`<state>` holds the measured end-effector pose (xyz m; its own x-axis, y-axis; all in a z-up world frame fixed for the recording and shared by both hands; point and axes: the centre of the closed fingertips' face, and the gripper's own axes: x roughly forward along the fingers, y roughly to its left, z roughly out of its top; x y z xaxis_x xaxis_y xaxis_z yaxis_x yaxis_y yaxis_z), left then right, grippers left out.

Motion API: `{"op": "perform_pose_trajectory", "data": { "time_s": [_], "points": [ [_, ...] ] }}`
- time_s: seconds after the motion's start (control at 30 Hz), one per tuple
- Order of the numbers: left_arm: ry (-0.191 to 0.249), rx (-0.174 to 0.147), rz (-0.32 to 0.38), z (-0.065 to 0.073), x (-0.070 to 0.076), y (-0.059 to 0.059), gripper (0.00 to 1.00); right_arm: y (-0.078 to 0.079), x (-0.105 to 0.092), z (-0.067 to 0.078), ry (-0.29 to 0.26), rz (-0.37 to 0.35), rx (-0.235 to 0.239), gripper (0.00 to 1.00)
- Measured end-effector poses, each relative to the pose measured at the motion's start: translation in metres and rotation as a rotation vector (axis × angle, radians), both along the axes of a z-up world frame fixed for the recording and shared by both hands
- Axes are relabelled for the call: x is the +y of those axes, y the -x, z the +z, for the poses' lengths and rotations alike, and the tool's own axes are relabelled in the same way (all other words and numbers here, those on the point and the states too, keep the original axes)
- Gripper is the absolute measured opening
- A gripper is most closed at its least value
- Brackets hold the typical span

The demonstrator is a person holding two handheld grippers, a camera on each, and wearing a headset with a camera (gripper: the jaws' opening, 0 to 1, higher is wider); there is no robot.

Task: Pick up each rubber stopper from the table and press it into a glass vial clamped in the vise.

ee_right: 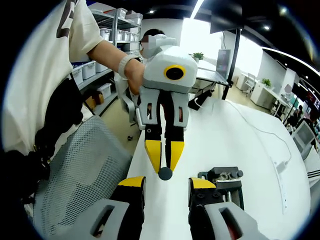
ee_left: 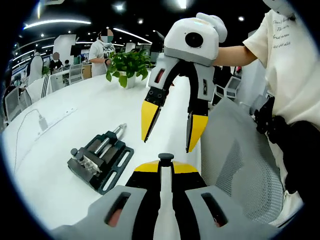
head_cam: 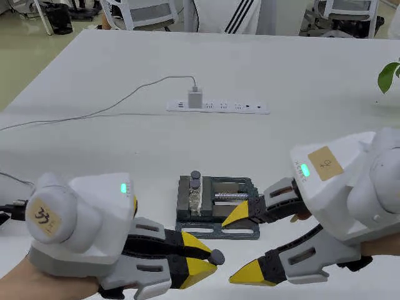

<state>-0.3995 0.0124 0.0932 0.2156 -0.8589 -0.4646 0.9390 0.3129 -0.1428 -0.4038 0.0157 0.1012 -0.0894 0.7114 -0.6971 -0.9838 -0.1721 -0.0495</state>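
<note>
Your left gripper [head_cam: 211,259] pinches a small, light, squashy rubber stopper [head_cam: 217,256] just near of the vise [head_cam: 219,230]. Your right gripper [head_cam: 229,251] gapes, holding nothing. Grip its broad head; the glass vial [head_cam: 195,201], hard to make out, is likely fragile.

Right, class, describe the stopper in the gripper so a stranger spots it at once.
On the white table, find the dark vise near the front edge. Left of it, the left gripper pinches a small dark grey stopper between its yellow tips. Unlike the stoppers seated in the vise, this one is held clear of it.
</note>
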Motion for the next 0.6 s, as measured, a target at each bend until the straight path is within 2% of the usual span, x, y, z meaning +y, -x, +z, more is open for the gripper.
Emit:
{"op": "perform_pose_trajectory", "data": {
  "time_s": [0.03, 0.3, 0.6],
  "points": [
    [-0.023, -0.009, -0.015, -0.0022, 0.0004, 0.0, 0.03, -0.0006, -0.0003, -0.0019, 0.004, 0.001, -0.001, 0.27],
    [-0.06, -0.029, -0.058, -0.0031, -0.0033, -0.0017, 0.03, 0.0008, -0.001, -0.0091, 0.032, 0.01, 0.008, 0.18],
    [-0.057, -0.025, -0.067, -0.0033, -0.0063, -0.0028, 0.03, 0.0036, 0.001, -0.0083, 0.028, 0.02, 0.016, 0.13]
  ]
}}
